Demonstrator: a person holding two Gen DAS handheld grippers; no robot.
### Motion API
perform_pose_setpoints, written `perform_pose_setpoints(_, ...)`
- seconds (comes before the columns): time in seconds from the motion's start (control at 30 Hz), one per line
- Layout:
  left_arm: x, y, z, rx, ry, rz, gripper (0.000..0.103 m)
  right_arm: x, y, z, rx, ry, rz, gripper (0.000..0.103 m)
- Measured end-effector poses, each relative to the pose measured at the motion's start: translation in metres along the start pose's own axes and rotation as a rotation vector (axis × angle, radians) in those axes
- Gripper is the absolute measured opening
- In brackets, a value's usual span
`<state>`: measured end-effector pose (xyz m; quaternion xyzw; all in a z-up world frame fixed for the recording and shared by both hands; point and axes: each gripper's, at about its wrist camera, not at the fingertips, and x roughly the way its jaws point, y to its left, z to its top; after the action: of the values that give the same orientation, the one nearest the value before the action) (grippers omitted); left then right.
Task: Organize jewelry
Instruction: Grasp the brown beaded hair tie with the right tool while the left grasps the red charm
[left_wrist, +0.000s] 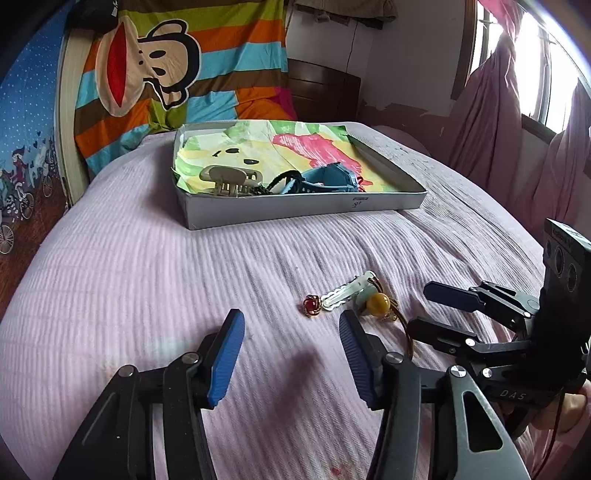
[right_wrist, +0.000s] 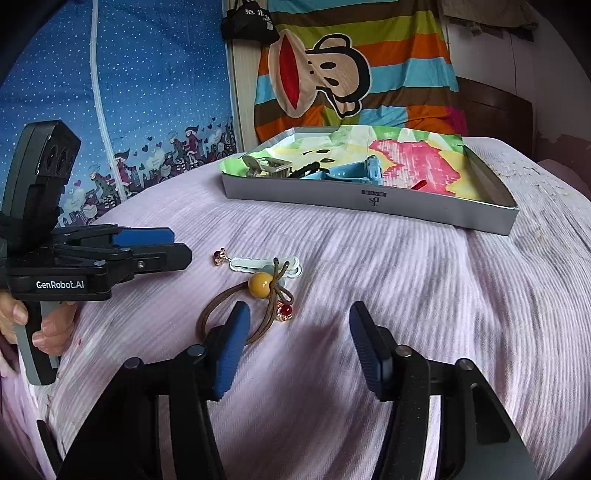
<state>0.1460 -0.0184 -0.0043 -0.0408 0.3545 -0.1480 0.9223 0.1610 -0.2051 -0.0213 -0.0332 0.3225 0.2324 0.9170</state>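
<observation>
Both jaws spread, nothing pinched: left hand-held gripper and right hand-held gripper hover over the bed. Hair tie, hair clip and earring lie together, box beyond.

1. The left black two-finger gripper with blue ribbed pads points forward and downward, its jaws standing apart with nothing between them
2. The right black gripper with blue pads is tilted down likewise, jaws parted and empty
3. Bare fingers wrap the left gripper's grey handle
</observation>
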Motion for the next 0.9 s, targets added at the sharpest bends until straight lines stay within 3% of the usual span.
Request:
perform_pose_setpoints(0.07, 0.004, -0.002, 0.001, 0.001, 0.01, -0.018, 0.041, 0.003, 0.002, 0.0, -0.011, 0.016, 0.015, 0.039)
perform_pose_setpoints(0.2, 0.011, -0.006, 0.003, 0.005, 0.026, -0.037, 0.034, 0.008, 0.005, -0.001, -0.024, 0.034, 0.035, 0.023)
perform_pose_setpoints(0.4, 0.023, -0.003, 0.006, -0.02, 0.048, -0.03, 0.023, 0.012, 0.008, 0.0, -0.044, 0.051, 0.056, 0.017)
perform_pose_setpoints(0.53, 0.029, 0.002, 0.005, -0.051, 0.059, -0.042, 0.01, 0.016, 0.011, 0.0, -0.062, 0.069, 0.042, 0.013)
perform_pose_setpoints(0.67, 0.03, 0.003, 0.005, -0.063, 0.059, -0.058, 0.01, 0.014, 0.016, 0.0, -0.087, 0.066, 0.032, 0.005)
perform_pose_setpoints(0.9, 0.029, 0.001, 0.001, -0.052, 0.042, -0.048, 0.008, 0.01, 0.016, -0.001, -0.073, 0.053, 0.024, 0.003)
